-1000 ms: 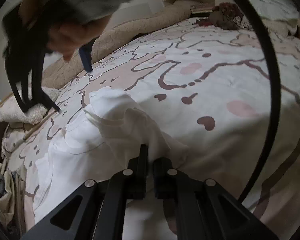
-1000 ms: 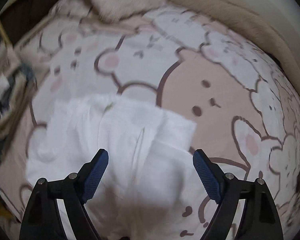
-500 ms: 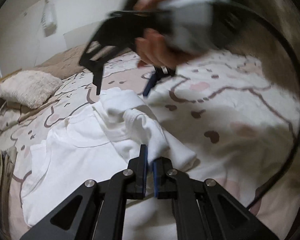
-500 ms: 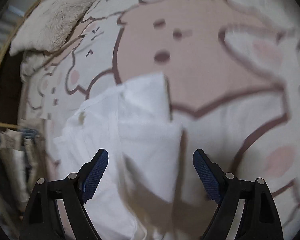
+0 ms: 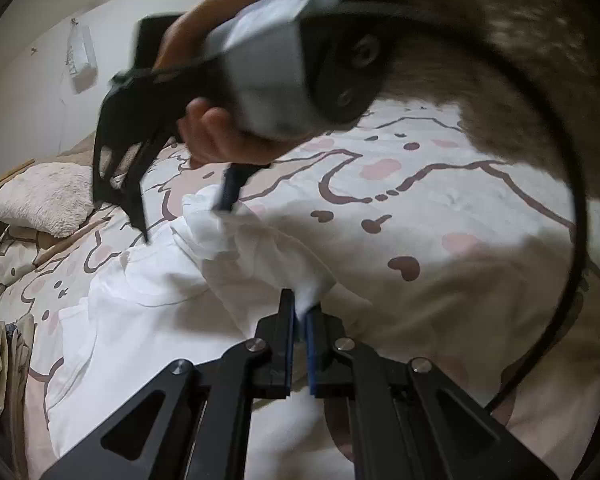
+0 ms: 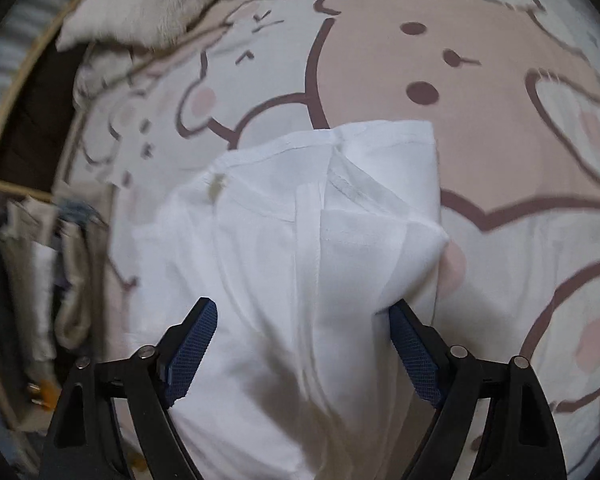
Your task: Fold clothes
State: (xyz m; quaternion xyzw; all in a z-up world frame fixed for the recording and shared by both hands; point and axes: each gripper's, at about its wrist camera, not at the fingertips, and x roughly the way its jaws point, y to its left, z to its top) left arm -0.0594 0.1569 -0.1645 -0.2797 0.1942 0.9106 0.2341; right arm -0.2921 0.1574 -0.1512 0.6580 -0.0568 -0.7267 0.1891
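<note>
- In the left wrist view, the left hand-held gripper (image 5: 300, 320) is seen nearest the camera, its jaws clamped together on a raised pinch of the white shirt (image 5: 148, 320).
- The shirt is spread on the bed (image 5: 440, 208), over the cartoon-print cover, with one side already doubled over into a thick band.
- From the pinch, that folded band is seen to run away from the left hand-held gripper toward the far side of the bed, where the right hand-held gripper (image 5: 180, 220) is held by a hand (image 5: 220, 140) just above the band's far end.
- In the right wrist view, the right hand-held gripper (image 6: 304, 340) is pointed steeply down with its jaws apart and closing; the shirt (image 6: 280, 280) lies between them, but the blue pads (image 6: 192, 340) are not yet pressed onto cloth.
- The shirt's long axis is judged to lie along the line joining the two hand-held grippers; the collar (image 6: 352, 188) and shoulder edge are turned toward the pillow (image 6: 148, 4) at the bed's far corner.
- The right hand is judged the nearer to the collar end, so the coming grasp is expected there, the fold then being carried along that axis.
- A pile of other clothes (image 6: 40, 272) is seen at the bed's edge, well apart.
</note>
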